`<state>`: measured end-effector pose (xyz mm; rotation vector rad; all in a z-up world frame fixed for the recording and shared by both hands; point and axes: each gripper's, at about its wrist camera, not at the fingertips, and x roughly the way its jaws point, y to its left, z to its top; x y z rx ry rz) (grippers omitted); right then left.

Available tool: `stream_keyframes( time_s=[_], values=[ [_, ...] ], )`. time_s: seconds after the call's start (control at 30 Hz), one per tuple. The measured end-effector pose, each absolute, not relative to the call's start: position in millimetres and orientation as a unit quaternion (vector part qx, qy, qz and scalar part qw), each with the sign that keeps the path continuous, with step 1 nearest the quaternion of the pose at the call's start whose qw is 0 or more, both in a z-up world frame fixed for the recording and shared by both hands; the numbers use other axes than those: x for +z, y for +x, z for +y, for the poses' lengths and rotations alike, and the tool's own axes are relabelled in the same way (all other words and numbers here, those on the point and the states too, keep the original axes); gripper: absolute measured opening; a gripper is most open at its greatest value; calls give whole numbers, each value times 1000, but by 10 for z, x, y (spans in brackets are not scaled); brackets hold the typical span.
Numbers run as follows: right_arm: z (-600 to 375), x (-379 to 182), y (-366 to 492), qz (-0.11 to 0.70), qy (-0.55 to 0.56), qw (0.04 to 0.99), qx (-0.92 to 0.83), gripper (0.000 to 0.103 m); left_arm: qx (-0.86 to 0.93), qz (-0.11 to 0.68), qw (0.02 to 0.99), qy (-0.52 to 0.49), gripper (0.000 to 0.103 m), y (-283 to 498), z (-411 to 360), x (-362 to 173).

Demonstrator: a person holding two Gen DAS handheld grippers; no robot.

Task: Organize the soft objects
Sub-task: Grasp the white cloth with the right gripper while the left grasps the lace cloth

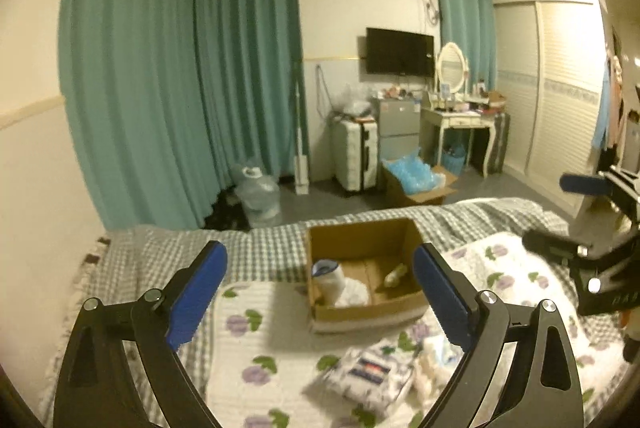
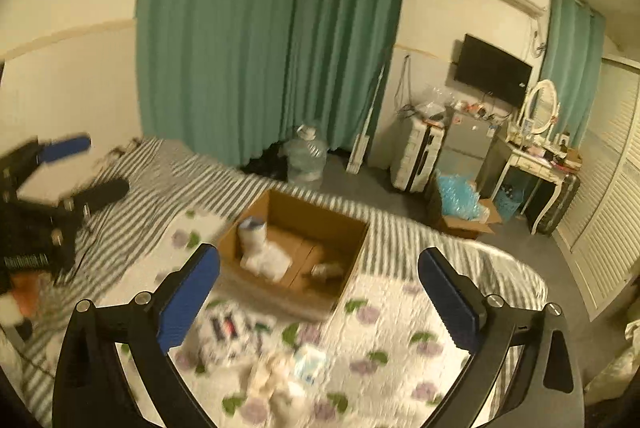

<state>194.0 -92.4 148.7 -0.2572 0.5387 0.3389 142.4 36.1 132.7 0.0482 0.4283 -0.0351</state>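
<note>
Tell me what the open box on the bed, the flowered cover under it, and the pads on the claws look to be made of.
Box: brown cardboard, matte, with plain folded flaps and raw edges.
Flowered cover: soft quilted fabric, judging by its ribbed texture and printed purple flowers; the fibre cannot be told.
Pads on the left claw and right claw: blue, matte, finely ridged, probably rubber or soft plastic, set on black rigid arms.

Box [image 1: 366, 304] top open, unobstructed.

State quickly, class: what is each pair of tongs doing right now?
Left tongs: open, holding nothing, above the flowered white quilt.
Right tongs: open, holding nothing.
</note>
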Motion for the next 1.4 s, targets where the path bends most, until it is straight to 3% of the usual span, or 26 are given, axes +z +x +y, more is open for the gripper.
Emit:
stream_keyframes(
  time_s=[0.27, 0.6, 0.73, 0.83, 1.0, 1.03, 1.4],
  values=[
    [-844, 395, 1691, 326, -156, 913, 190, 100, -3, 257, 965, 42, 95, 1146, 337, 599],
    [-983, -941, 2143, 456, -184, 852, 179, 99, -11, 341, 939, 39, 95, 1358, 84, -644],
    [-1034, -1139, 2310, 492, -178, 832, 184, 82, -7, 361, 932, 28, 95, 1405, 108, -944],
    [-961, -1280, 2418, 506, -196, 818, 191, 79, -16, 381, 924, 14, 95, 1423, 147, -1084],
    [-911, -1441, 2520, 532, -196, 798, 207, 42, -22, 398, 917, 11, 95, 1453, 163, -1152],
    [-925, -1416, 2520, 530, -190, 799, 212, 29, -23, 397, 918, 9, 95, 1440, 159, -1141],
    [-1234, -871, 2372, 461, -155, 852, 194, 29, -63, 405, 912, 14, 94, 1250, -414, -995]
  ],
)
